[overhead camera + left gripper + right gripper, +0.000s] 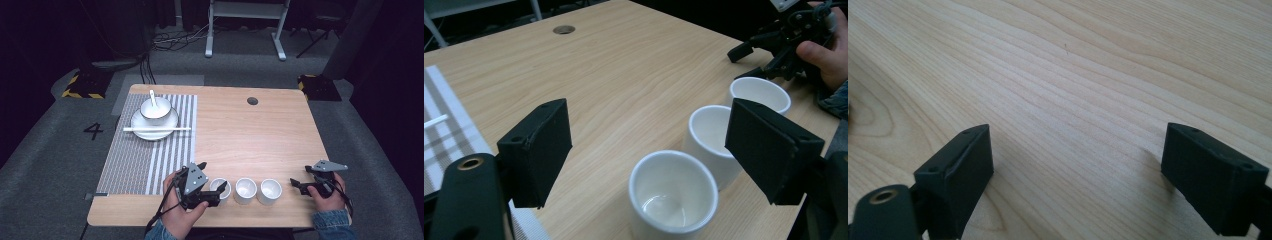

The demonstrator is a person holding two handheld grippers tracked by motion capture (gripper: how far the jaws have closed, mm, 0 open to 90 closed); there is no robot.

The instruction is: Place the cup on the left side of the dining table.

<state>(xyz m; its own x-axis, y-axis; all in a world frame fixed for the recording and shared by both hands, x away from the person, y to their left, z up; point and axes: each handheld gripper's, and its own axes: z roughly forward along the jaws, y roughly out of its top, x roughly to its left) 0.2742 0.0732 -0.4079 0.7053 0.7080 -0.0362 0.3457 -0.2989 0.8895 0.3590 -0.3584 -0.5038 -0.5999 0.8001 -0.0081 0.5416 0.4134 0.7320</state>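
Three small white cups with smooth glazed walls stand in a row near my edge of the pale wood-grain table (260, 135): the left cup (221, 190), the middle cup (245, 190) and the right cup (269, 191), close together but each apart from the next. My left gripper (214, 190) has its flat black jaws spread wide, one on each side of the left cup (673, 192), not pressing it; in the left gripper view the cup's round rim sits between the pads and its hollow is shiny and bare. My left hand (181, 209) wraps the tool's body from below, near the table's front edge. My right gripper (299, 184) lies off to the right of the row, well clear of the right cup, jaws also held apart over bare wood (1073, 100), my right hand (327, 196) curled around it. Farther back on the left, a striped grey placemat (145, 150) carries a white plate (152, 131) with a white bowl (156, 111), a spoon (153, 99) in the bowl, and pale chopsticks (157, 129) laid across the plate's front.
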